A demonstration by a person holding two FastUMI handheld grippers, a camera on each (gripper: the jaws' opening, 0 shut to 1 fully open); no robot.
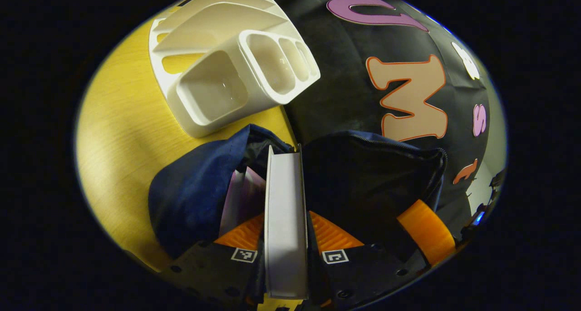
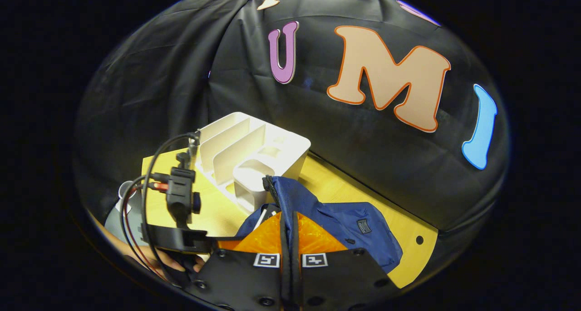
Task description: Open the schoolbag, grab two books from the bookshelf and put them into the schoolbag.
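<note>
My left gripper (image 1: pixel 287 229) is shut on a white book (image 1: pixel 283 188), held edge-up over the mouth of the open navy schoolbag (image 1: pixel 195 197). A second book (image 1: pixel 243 197) with a pale purple cover stands inside the bag, just left of the held one. My right gripper (image 2: pixel 287 224) is shut on the bag's zippered rim (image 2: pixel 272 188) and holds it up; one of its fingers (image 1: pixel 426 231) shows at the bag's right edge. The schoolbag (image 2: pixel 349 220) lies on the yellow table. The white bookshelf (image 1: pixel 227 66) stands behind the bag with its slots bare.
The bookshelf (image 2: pixel 254 147) sits near the table's back edge by the black cloth wall. The left gripper's camera mount and cables (image 2: pixel 179 197) rise left of the bag, above a hand (image 2: pixel 159 261). Bare yellow table (image 1: pixel 118 134) lies to the left. A small hole (image 2: pixel 416 239) marks the table's right corner.
</note>
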